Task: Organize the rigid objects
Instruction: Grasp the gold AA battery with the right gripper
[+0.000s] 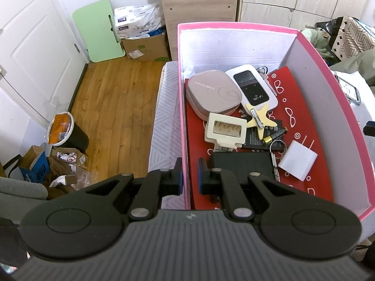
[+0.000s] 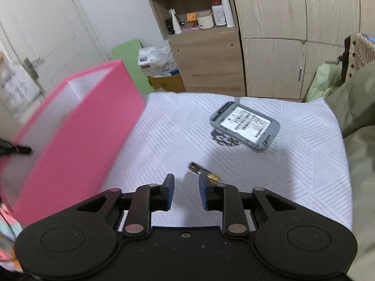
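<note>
A pink box [image 1: 234, 25] with white inner walls stands on the bed. It holds a beige case [image 1: 211, 91], a white Wi-Fi router [image 1: 254, 87], a cream plastic piece [image 1: 226, 128], a yellow star clip [image 1: 261, 119], a battery [image 1: 275, 135], a white charger [image 1: 297, 160] and a black block [image 1: 243, 166]. My left gripper [image 1: 189, 164] is shut on the box's left wall. In the right wrist view, my right gripper [image 2: 186, 180] is open over the bedspread with nothing between its fingers. A second battery [image 2: 204, 171] lies just beyond its right fingertip. Farther off lies a grey device [image 2: 248, 124], label up.
The pink box [image 2: 82, 128] rises left of the right gripper. A white patterned bedspread [image 2: 293, 175] covers the bed. A phone [image 1: 349, 91] lies right of the box. Olive cloth [image 2: 358, 117] bounds the right side; a wooden cabinet [image 2: 206, 58] stands behind. A bin [image 1: 65, 131] sits on the floor.
</note>
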